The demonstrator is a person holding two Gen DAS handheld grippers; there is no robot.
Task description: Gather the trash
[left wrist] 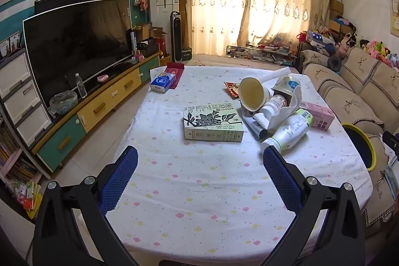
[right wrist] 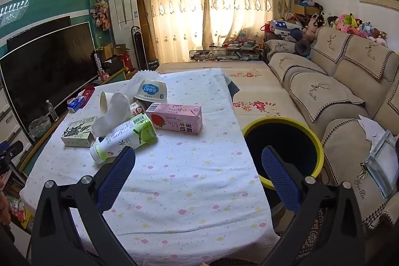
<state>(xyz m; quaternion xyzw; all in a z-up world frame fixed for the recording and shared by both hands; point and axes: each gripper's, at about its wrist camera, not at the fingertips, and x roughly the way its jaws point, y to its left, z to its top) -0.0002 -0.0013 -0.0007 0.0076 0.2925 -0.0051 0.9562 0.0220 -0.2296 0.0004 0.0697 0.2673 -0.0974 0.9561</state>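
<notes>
Trash lying in a loose heap on the far right part of the worktop [left wrist: 199, 191], on a white cloth dotted with pink and yellow: a green-and-white bottle [right wrist: 124, 137] resting on its side nearest the tongs, a pink strawberry milk carton [right wrist: 175, 116] lying flat just behind it, a white paper bowl [right wrist: 150, 91] tipped over at the back, a paper cup [left wrist: 251, 94] leaning with its mouth facing forward, crumpled white paper [right wrist: 112, 111] draped among them, and a red wrapper [left wrist: 230, 89] peeking out behind the cup. Sitting apart to the left of the heap, a flat green-printed box [left wrist: 213, 122]; further back at the far left corner, a blue tissue pack [left wrist: 163, 82] lying on a red sleeve. Standing on the floor beside the worktop's right edge, between it and the sofa [right wrist: 324, 91], a dark bin with a yellow rim [right wrist: 283, 148] (mouth open and facing up). Hovering over the near bare stretch of cloth, the left tongs [left wrist: 199, 156], spread wide and gripping nothing. Hanging over the worktop's right edge, the right tongs [right wrist: 198, 153], likewise spread wide and empty, the left finger [right wrist: 117, 173] overlapping the bottle's cap end in view, the right finger over the bin's rim. Glowing behind everything, drawn curtains; standing along the left wall, a large dark television [left wrist: 77, 46].
</notes>
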